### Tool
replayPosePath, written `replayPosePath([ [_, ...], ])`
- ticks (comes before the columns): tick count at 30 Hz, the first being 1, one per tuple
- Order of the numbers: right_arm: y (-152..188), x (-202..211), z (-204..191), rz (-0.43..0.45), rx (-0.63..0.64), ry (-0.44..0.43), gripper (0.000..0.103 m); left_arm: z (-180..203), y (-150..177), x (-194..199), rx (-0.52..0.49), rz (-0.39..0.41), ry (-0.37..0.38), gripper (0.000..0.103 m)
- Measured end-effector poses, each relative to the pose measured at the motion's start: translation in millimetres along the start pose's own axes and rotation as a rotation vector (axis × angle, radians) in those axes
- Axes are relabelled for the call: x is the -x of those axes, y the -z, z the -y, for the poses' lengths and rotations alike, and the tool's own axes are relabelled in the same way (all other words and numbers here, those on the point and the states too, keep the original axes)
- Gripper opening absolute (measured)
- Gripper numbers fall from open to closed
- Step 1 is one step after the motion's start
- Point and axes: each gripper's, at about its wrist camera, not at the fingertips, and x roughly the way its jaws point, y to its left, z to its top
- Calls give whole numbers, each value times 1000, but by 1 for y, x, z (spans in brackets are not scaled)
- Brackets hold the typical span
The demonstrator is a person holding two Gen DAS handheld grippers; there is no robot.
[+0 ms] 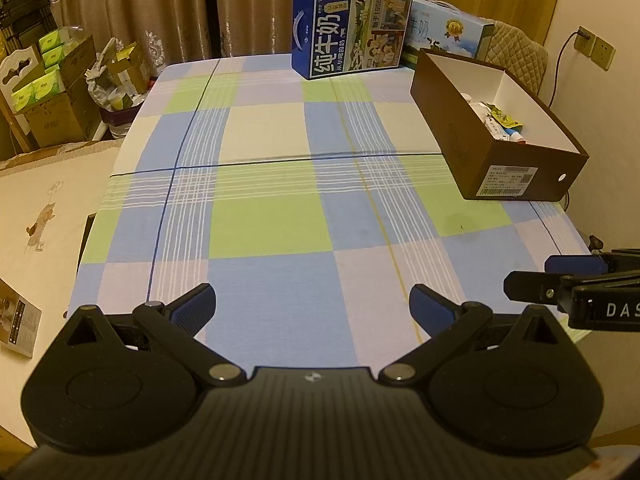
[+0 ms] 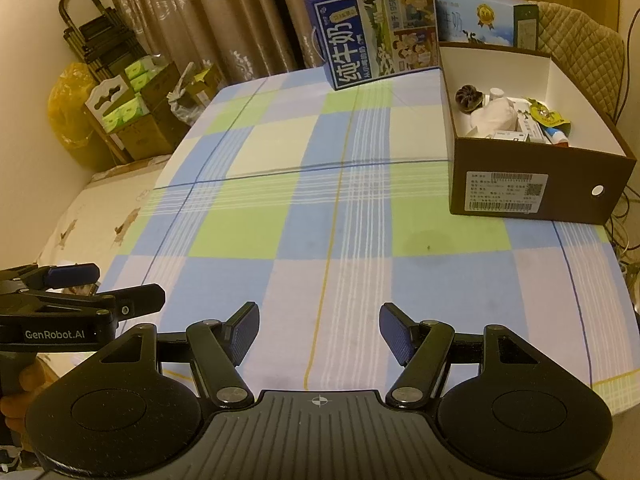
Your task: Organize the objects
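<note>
brown curtains (image 2: pixel 240 20) hang behind a table under a checked cloth (image 1: pixel 280 200). at its far right the brown shoebox (image 2: pixel 532 184) holds small items (image 2: pixel 504 116), beside a blue milk carton (image 1: pixel 352 28). left gripper (image 1: pixel 312 308) and right gripper (image 2: pixel 319 332) hover near the front edge, fingers spread, empty.

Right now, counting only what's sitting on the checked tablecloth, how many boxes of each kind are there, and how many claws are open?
Dark blue milk carton: 1
Light blue milk carton: 1
Brown open box holding small items: 1
Total boxes: 3
Open claws: 2, the left claw and the right claw, both empty.
</note>
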Motion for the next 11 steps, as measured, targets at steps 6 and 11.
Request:
replayPosePath([
  [6,1,-2,1,-5,-3,4,64,1,-2,-2,-4,3,1,102],
  [11,-1,-4,2,-8,-4,7,64,4,-5,-5,-13,8,-7,102],
])
